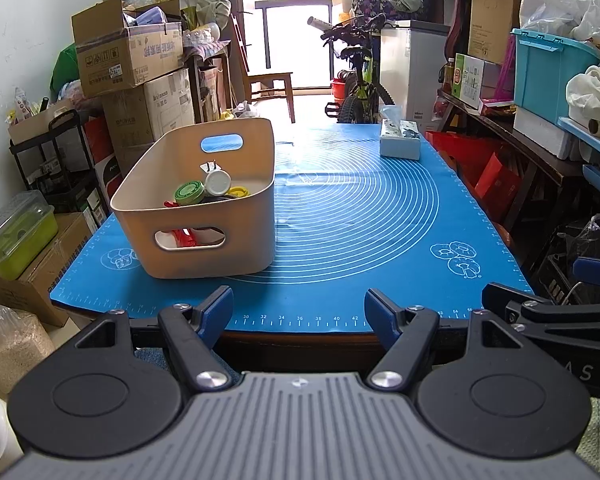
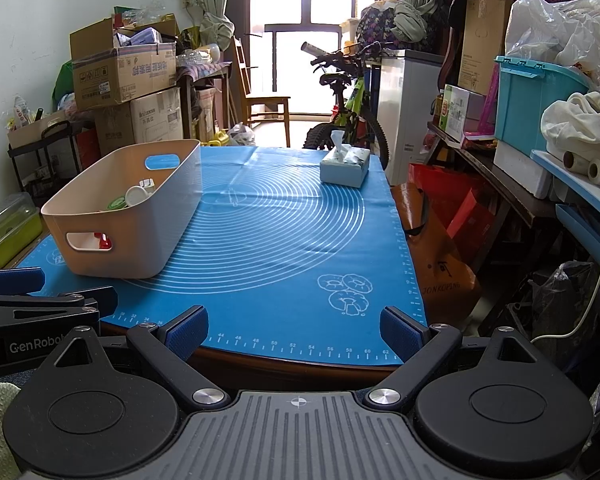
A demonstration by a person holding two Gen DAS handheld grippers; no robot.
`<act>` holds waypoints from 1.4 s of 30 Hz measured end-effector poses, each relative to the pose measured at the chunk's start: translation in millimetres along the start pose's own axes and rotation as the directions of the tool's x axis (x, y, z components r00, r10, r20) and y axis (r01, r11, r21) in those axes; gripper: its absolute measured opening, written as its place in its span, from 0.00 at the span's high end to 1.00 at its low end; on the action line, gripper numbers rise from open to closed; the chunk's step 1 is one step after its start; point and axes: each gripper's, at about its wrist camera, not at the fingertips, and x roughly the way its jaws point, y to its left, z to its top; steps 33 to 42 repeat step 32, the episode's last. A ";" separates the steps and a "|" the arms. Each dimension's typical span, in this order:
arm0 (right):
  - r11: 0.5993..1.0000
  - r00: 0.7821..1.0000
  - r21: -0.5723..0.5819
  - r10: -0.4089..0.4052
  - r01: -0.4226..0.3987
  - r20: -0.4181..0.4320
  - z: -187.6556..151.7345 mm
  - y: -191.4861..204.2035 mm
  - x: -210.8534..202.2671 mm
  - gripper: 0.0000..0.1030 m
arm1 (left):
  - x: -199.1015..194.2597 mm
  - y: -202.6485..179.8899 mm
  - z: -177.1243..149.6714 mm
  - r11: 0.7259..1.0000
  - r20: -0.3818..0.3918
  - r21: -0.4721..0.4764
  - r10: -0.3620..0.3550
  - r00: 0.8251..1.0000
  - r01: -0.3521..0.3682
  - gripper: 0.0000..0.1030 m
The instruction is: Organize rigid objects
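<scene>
Both grippers, left [image 1: 299, 312] and right [image 2: 294, 332], hung spread and empty at the near edge of a blue mat [image 1: 360, 216]. Ahead-left stood the beige bin [image 1: 196, 200] holding lids, amid cluttered storage.

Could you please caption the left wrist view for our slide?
Open left gripper faces a beige bin of small items on the blue mat.

The worktop [image 2: 284, 272] is bare across its middle and near right, so a hand-held gripper can pass freely there. The beige bin [image 1: 204, 216] stands as an obstacle on the left side. A tissue box [image 2: 345, 168] blocks the far right corner. Stacked cartons [image 1: 128, 56] crowd the left edge, and shelves [image 2: 540, 184] crowd the right.
</scene>
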 end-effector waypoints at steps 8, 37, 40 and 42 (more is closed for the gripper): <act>1.000 1.000 0.000 0.000 0.000 0.000 0.2 -0.1 -0.2 0.10 | 0.0 -0.1 -0.3 1.000 0.000 0.000 0.000 1.000 0.000 0.29; 1.000 1.000 0.002 -0.001 0.001 -0.002 0.4 -3.8 1.9 0.10 | -0.2 -0.5 -0.6 1.000 0.001 0.000 -0.001 1.000 0.001 0.29; 1.000 1.000 0.002 -0.001 0.001 -0.002 0.4 -3.8 1.9 0.10 | -0.2 -0.5 -0.6 1.000 0.001 0.000 -0.001 1.000 0.001 0.29; 1.000 1.000 0.002 -0.001 0.001 -0.002 0.4 -3.8 1.9 0.10 | -0.2 -0.5 -0.6 1.000 0.001 0.000 -0.001 1.000 0.001 0.29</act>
